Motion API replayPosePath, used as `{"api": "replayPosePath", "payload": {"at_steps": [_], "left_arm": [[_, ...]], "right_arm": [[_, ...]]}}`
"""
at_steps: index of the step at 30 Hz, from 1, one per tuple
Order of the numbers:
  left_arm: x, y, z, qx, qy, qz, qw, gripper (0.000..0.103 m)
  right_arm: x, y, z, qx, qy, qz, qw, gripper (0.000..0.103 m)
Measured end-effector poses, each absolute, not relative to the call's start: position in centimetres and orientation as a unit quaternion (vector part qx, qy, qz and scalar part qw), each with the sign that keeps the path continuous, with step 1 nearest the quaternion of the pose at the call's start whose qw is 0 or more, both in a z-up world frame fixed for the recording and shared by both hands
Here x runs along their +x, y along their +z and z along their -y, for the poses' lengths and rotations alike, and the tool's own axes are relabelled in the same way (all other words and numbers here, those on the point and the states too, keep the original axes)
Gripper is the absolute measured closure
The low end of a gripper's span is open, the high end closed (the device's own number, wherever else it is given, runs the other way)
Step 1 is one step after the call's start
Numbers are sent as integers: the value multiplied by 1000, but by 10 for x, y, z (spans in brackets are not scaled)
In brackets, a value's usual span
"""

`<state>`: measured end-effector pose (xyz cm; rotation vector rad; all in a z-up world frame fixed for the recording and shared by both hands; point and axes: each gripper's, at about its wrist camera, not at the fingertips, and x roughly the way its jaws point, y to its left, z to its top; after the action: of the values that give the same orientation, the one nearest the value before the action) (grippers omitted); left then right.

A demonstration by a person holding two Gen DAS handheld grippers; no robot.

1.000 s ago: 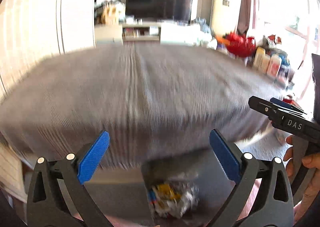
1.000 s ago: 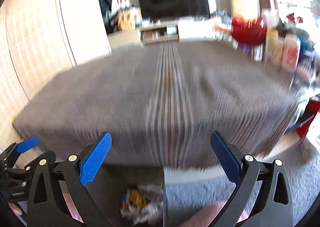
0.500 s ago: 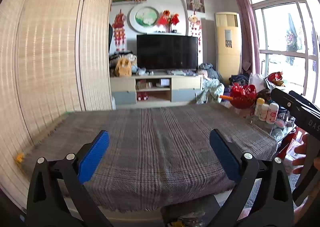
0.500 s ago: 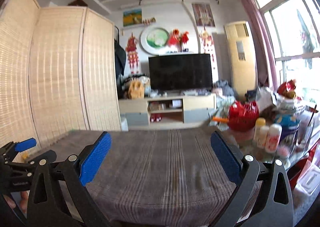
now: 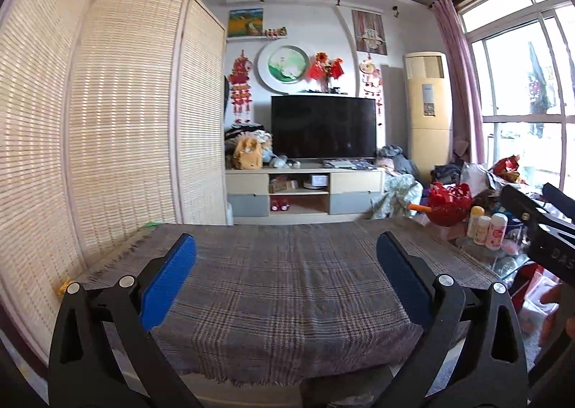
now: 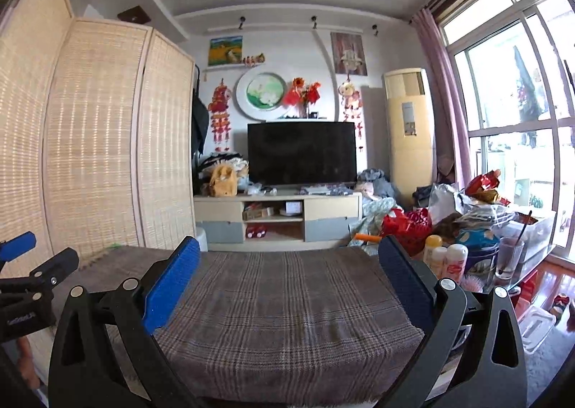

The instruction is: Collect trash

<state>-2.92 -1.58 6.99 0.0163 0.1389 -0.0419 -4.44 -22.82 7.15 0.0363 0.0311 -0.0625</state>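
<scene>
My left gripper is open and empty, held level above the near edge of a table with a grey plaid cloth. My right gripper is open and empty over the same cloth. No trash lies on the cloth. A sliver of crumpled wrapper shows at the bottom edge of the left wrist view, below the table edge. The right gripper shows at the right of the left wrist view, and the left gripper at the left of the right wrist view.
A bamboo folding screen stands on the left. Bottles, a red basket, a glass and bags crowd a side table on the right. A TV on a low cabinet stands behind.
Both grippers tilted up from looking down at a bin of wrappers below the table edge to looking level across the table. The bin has dropped out of view.
</scene>
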Motion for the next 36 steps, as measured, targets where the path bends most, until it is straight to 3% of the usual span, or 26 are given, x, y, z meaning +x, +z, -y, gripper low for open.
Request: {"api": "replayPosePath", "payload": {"at_steps": [36], "left_arm": [[-44, 56, 13, 12, -13, -75, 997, 8]], "right_arm": [[-51, 58, 226, 12, -42, -46, 998, 3]]}}
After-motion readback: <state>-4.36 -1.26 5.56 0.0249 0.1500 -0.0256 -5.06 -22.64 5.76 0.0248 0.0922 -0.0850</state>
